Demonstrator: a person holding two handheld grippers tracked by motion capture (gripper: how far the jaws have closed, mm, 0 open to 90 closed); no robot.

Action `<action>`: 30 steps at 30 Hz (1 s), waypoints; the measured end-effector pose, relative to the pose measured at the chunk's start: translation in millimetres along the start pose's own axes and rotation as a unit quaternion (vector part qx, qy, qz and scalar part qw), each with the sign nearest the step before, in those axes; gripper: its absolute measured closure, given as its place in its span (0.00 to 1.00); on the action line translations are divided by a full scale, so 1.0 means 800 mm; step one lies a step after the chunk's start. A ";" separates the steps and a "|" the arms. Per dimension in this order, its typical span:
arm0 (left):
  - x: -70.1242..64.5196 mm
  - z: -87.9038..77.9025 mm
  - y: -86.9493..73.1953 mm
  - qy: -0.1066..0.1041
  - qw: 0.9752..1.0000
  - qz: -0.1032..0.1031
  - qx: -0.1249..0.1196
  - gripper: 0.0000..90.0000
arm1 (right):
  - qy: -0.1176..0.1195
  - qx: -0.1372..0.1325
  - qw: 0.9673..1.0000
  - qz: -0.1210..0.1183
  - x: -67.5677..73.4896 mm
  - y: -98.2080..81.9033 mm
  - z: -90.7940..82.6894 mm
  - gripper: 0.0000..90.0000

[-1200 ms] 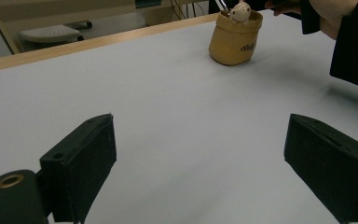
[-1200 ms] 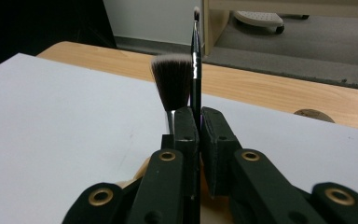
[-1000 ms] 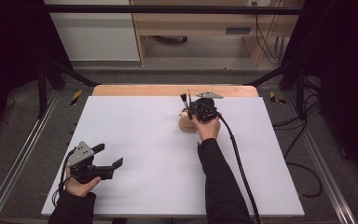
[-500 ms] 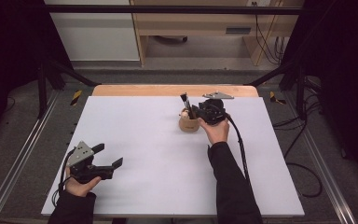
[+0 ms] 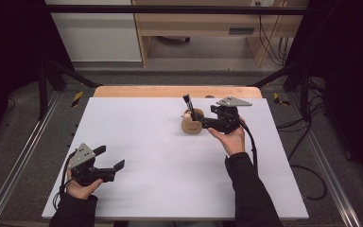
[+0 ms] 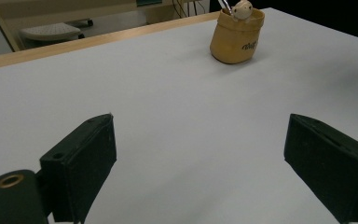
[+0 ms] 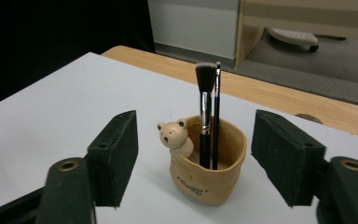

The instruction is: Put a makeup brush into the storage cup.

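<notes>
Now: my right jaws stand open beside the brush pot

Now I hold a gripper in each hand over a white desk (image 5: 170,179) with a wooden strip along its far edge.

My right gripper (image 5: 207,123) sits toward the far middle of the desk, its jaws pointing left in the high view at a small tan pot (image 5: 192,124). These jaws have just been opening, and they stand apart with nothing pressed between their pads. In the right gripper view the pot (image 7: 208,164) stands upright on the desk between and just beyond the two black jaws, clear of both. It looks like a soft-sided bag with dark lettering low on its front, too small to read. A little cream bear figure (image 7: 173,136) peeks over the pot's rim on the left side of that view. Two brushes stand upright inside: a thicker makeup brush (image 7: 204,119) with a dark bristle head and silver collar, and a thin dark brush (image 7: 216,116) touching its right side.

My left gripper (image 5: 108,166) rests near the front left corner of the desk, well apart from the pot. Its jaws are wide open and hold nothing; in the left gripper view bare white desk lies between them, and the pot (image 6: 236,36) shows far off near the top edge.
</notes>
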State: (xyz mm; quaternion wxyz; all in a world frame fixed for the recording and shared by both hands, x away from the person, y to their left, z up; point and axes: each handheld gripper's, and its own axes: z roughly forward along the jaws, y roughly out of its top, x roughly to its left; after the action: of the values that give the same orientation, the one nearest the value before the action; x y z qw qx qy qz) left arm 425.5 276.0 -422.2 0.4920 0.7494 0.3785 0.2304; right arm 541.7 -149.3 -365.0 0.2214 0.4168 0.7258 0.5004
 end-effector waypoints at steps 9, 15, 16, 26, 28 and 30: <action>-0.001 -0.001 0.001 0.002 1.000 0.002 -0.001 0.09 | 0.007 -0.002 1.000 -0.012 0.000 -0.019 -0.036 0.22; -0.001 -0.002 0.001 0.003 1.000 0.001 -0.002 0.09 | 0.006 -0.009 1.000 -0.014 0.000 -0.034 -0.056 0.19; -0.001 -0.002 0.001 0.003 1.000 0.002 -0.002 0.09 | 0.005 -0.010 1.000 -0.013 -0.001 -0.037 -0.060 0.19; -0.002 0.000 0.000 0.004 1.000 0.001 0.001 0.09 | 0.003 -0.035 0.999 -0.006 -0.008 -0.061 -0.094 0.14; -0.003 0.000 0.000 0.003 1.000 0.002 0.002 0.09 | 0.002 -0.036 0.999 -0.004 -0.008 -0.065 -0.100 0.13; -0.003 0.000 0.000 0.003 1.000 0.001 0.002 0.09 | 0.001 -0.040 0.999 0.001 -0.009 -0.070 -0.105 0.13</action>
State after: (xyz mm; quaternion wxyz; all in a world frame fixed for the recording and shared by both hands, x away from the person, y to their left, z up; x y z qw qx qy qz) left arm 424.2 274.3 -422.6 0.4891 0.7502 0.3795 0.2324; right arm 462.3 -209.6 -383.1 0.2362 0.4078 0.7053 0.5295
